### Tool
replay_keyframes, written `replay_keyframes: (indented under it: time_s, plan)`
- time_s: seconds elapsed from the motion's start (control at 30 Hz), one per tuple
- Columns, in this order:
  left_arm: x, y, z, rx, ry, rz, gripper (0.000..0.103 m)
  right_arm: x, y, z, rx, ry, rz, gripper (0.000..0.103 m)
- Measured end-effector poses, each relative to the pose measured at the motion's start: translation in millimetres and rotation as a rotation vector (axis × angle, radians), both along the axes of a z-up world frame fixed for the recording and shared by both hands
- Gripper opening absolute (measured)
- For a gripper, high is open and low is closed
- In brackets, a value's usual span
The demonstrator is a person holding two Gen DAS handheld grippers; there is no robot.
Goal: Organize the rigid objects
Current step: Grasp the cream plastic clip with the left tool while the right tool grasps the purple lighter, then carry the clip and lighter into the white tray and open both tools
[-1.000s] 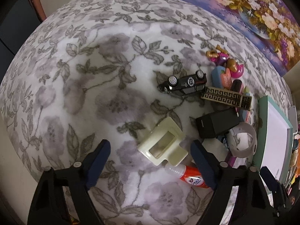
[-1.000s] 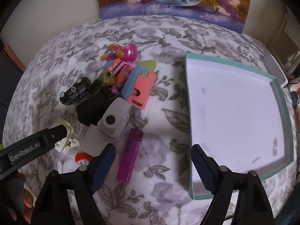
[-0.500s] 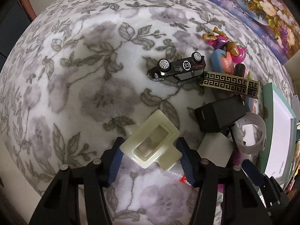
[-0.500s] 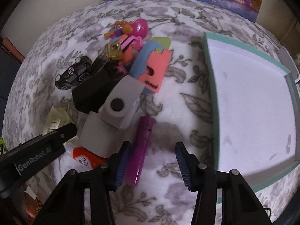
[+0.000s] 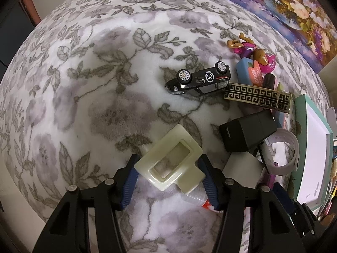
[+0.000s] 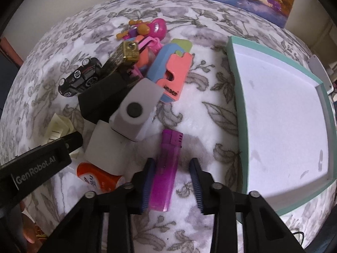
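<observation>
Both tools are built alike. The left gripper (image 5: 168,177) has two matte black fingers of angular, hollowed plastic with triangular cut-outs, each bearing two round silver screw heads near the front. The jaws carry dark blue ribbed pads on their inner faces. The right gripper (image 6: 171,182) shows the same black frame, the same silver screws in pairs and the same blue ridged pads. In the right wrist view, left of the right gripper, the black side of the left gripper crosses the picture, a long flat bar printed with "GenRobot.AI" in pale grey letters. Below that bar, part of the person's hand (image 6: 29,232) shows.
</observation>
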State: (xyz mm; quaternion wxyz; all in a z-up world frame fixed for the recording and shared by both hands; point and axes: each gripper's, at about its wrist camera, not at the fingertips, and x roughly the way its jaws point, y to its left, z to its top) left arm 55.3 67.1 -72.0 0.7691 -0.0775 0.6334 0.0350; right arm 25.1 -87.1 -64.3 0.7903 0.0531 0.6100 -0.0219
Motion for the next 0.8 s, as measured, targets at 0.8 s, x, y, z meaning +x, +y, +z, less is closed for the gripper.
replay_keyframes:
  time_s: [0.8]
  plan:
    - [-5, -44, 91, -0.027, -0.179, -0.061, 0.058, -10, -80, 61, 0.112, -0.169, -0.226, 0.021]
